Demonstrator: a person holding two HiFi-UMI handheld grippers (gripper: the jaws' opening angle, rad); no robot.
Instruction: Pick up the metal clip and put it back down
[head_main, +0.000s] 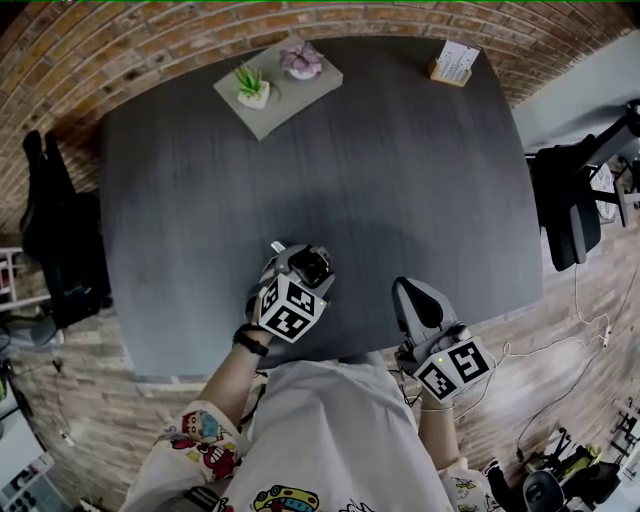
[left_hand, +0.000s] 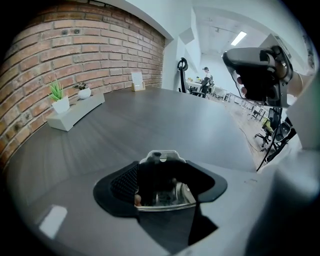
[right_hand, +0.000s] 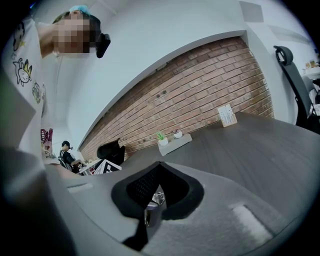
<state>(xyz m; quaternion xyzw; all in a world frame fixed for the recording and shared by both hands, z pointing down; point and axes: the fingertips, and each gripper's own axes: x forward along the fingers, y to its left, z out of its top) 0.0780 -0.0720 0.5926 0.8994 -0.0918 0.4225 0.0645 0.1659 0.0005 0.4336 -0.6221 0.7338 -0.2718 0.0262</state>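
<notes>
Head view, table (head_main: 400, 180): dark top beneath both tools.
Your left tool (head_main: 288, 255): jaws pinched on the metal clip (left_hand: 170, 196), over the table's near part.
Your right tool (head_main: 412, 292): jaws pressed together, nothing gripped, well to the clip's right.
Held metal clip: long axis crosswise to the left jaws. Setting it down is likely the left hand's move, straight downward.

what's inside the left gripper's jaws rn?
The metal clip, shiny, clamped in the left gripper. Its holed tab pokes out past the jaw tips. The jaws cover the clip's sides, so its full shape can't be seen.
</notes>
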